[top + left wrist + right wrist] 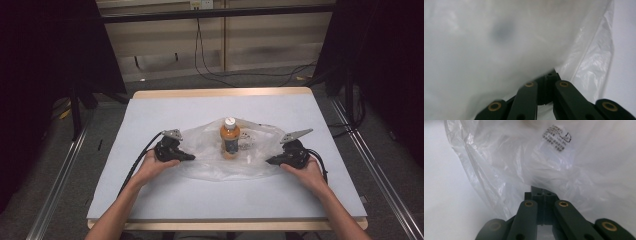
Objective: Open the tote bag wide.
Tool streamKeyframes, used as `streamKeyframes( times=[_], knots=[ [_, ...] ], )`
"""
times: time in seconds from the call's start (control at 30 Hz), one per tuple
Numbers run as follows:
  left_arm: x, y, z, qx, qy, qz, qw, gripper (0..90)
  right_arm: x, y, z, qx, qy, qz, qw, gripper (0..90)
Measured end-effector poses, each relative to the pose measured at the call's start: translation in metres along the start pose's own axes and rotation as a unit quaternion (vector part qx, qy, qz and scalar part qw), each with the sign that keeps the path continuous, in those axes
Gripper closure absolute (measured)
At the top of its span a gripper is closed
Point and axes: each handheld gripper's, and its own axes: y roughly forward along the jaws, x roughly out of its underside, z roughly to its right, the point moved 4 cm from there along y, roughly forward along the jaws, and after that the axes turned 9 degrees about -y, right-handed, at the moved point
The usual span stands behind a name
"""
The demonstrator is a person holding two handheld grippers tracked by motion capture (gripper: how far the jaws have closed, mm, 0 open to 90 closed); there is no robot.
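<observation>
An orange drink bottle (pixel 230 137) with a white cap stands upright in the middle of a crumpled clear plastic bag (pixel 210 167) spread on the table. My left gripper (pixel 191 158) lies at the bag's left edge, pointing right. In the left gripper view its jaws (pixel 549 75) are together, their tips covered by the film (pixel 499 50). My right gripper (pixel 268 161) lies at the bag's right edge, pointing left. Its jaws (pixel 540 191) are also together, and the bag (pixel 524 157) bunches right over their tips.
The pale grey table top (pixel 150 115) has a wooden rim, with bare surface around the bag. A small printed label (pixel 557 138) shows on the film. Cables run over the floor behind the table, and dark stands rise at both sides.
</observation>
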Motion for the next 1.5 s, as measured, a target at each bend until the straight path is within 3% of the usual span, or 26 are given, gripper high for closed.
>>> streamKeyframes(
  times=[0.1,0.13,0.17,0.27,0.3,0.63,0.7,0.83,0.97,1.13,1.27,1.37,1.43,1.5],
  knots=[
    [0.005,-0.003,0.002,0.003,-0.004,0.001,1.0,90.0,0.006,-0.006,-0.002,-0.002,-0.004,0.002,1.0,90.0],
    [0.006,-0.003,0.002,0.013,-0.004,0.005,0.9999,90.0,0.007,-0.007,-0.003,0.002,-0.006,0.002,1.0,90.0],
    [0.006,-0.002,0.003,0.011,-0.01,0.012,0.9998,90.0,0.008,-0.008,-0.004,0.004,-0.008,0.004,1.0,90.0],
    [0.005,-0.004,0.005,0.003,0.001,0.008,1.0,90.0,0.004,-0.009,-0.008,0.009,-0.013,0.008,0.9998,90.0],
    [0.003,-0.006,0.008,0.003,-0.005,0.017,0.9998,90.0,0.001,-0.01,-0.01,0.009,-0.014,0.016,0.9997,90.0],
    [-0.019,-0.03,0.044,0.02,0.028,0.078,0.9964,90.0,-0.031,-0.038,-0.028,0.01,-0.027,0.087,0.9958,90.0],
    [-0.024,-0.034,0.047,0.022,0.038,0.085,0.9954,90.0,-0.033,-0.044,-0.029,0.013,-0.026,0.096,0.9949,90.0],
    [-0.034,-0.039,0.048,0.026,0.034,0.109,0.9931,90.0,-0.037,-0.057,-0.03,0.018,-0.026,0.11,0.9934,90.0],
    [-0.051,-0.045,0.048,0.024,0.037,0.128,0.9908,90.0,-0.048,-0.067,-0.023,0.031,-0.026,0.126,0.9912,90.0],
    [-0.08,-0.055,0.047,0.018,0.046,0.148,0.9877,90.0,-0.079,-0.078,-0.012,0.043,-0.031,0.147,0.9877,90.0],
    [-0.099,-0.058,0.035,0.011,0.039,0.153,0.9874,90.0,-0.101,-0.083,0.001,0.053,-0.033,0.155,0.9859,90.0],
    [-0.112,-0.058,0.028,0.014,0.032,0.168,0.9852,90.0,-0.117,-0.084,0.01,0.057,-0.034,0.163,0.9844,90.0],
    [-0.118,-0.056,0.025,0.012,0.027,0.172,0.9847,90.0,-0.126,-0.085,0.014,0.062,-0.036,0.167,0.9833,90.0],
    [-0.12,-0.047,0.024,-0.001,0.031,0.154,0.9876,90.0,-0.132,-0.081,0.019,0.067,-0.028,0.172,0.9823,90.0]
  ],
)
